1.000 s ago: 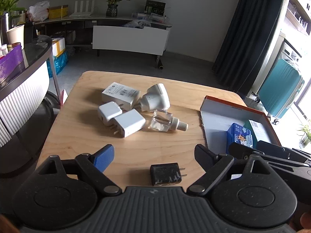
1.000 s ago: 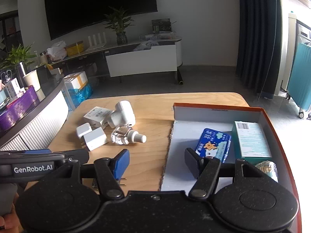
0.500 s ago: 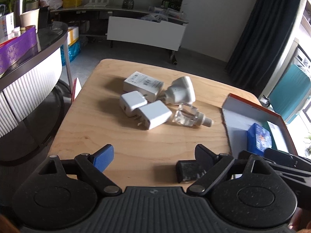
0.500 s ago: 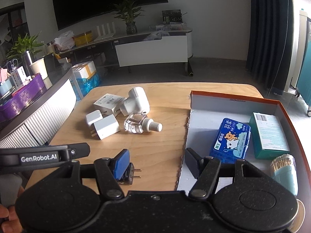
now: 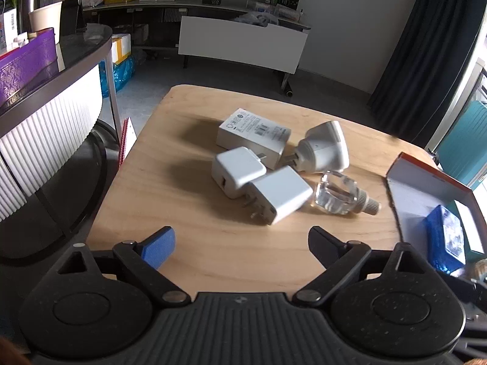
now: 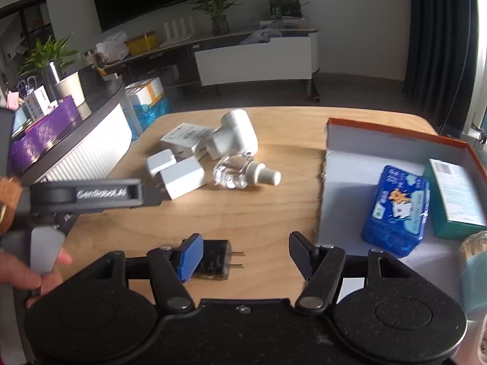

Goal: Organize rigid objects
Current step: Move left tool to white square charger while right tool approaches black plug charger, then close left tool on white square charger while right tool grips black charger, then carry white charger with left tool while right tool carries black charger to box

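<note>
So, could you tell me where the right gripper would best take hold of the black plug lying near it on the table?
Grip the black plug across its boxy body, on the two flat long sides, coming down from above. It lies flat on the table with both prongs pointing toward the box, so the body probably gives the open right gripper the only broad, parallel faces; the prongs look too thin to hold.

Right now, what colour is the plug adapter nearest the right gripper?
Black, with two metal prongs; the plug adapter shows best in the right wrist view, beside the right gripper.
</note>
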{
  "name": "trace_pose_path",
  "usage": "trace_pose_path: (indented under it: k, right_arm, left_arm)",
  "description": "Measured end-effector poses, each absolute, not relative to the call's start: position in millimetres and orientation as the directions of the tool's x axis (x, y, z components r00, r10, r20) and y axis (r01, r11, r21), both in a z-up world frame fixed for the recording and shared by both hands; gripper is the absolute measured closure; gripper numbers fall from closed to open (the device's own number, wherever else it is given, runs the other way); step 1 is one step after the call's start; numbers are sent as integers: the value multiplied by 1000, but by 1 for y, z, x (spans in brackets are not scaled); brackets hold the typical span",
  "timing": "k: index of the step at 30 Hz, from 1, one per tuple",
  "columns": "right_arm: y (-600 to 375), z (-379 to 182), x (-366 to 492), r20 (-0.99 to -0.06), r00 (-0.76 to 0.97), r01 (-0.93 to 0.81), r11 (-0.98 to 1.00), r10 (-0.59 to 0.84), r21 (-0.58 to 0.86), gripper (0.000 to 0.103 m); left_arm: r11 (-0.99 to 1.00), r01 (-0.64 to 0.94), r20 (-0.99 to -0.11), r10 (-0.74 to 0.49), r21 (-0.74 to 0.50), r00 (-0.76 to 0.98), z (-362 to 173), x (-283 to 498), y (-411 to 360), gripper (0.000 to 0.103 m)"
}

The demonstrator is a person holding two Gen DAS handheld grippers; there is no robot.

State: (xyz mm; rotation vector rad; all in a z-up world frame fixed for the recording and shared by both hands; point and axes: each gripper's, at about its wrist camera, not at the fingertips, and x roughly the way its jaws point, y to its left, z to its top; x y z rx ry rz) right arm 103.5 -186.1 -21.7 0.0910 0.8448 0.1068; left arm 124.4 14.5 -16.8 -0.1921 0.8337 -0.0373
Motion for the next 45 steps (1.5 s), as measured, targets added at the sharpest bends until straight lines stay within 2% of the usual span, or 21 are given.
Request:
trace_pose_path:
  k: [10,15,21,24,26,28,37,45]
  right_arm:
    - [-173,-37,111,-756,633,-90,986,166,141,27]
    - [-174,-39,115,-759,630,-87,986,165,143,27]
    - [-173,-44,118,-762,624,-79,984,172,158,27]
    - [-173,-44,117,-761,626,-77,984,172,158,27]
    - [-174,-45,117,-762,626,-72,985,168,158,27]
    - [-175,-45,117,-761,628,-66,985,164,158,27]
    - [-173,-47,114,-763,626,-49,984,164,171,27]
    - [-168,-49,110,-759,635,-23,986,142,165,16]
  left_arm:
    - [990,-61,-735,-53,-128,676,-28,172,40,5]
    - [997,18,-742,-69,-77,667,-39,192,42,4]
    - [982,190,-695,-149,-18,703,-38,200,31,4]
    - [964,265,-686,-197,-6,700,-43,205,24,17]
    - [954,298,-677,-245,-39,694,-45,205,24,36]
    - [948,318,-667,-251,-23,701,-47,201,20,50]
    - [977,211,-652,-184,-37,736,-47,164,22,51]
    - [988,121,-663,-154,-96,733,-31,143,29,51]
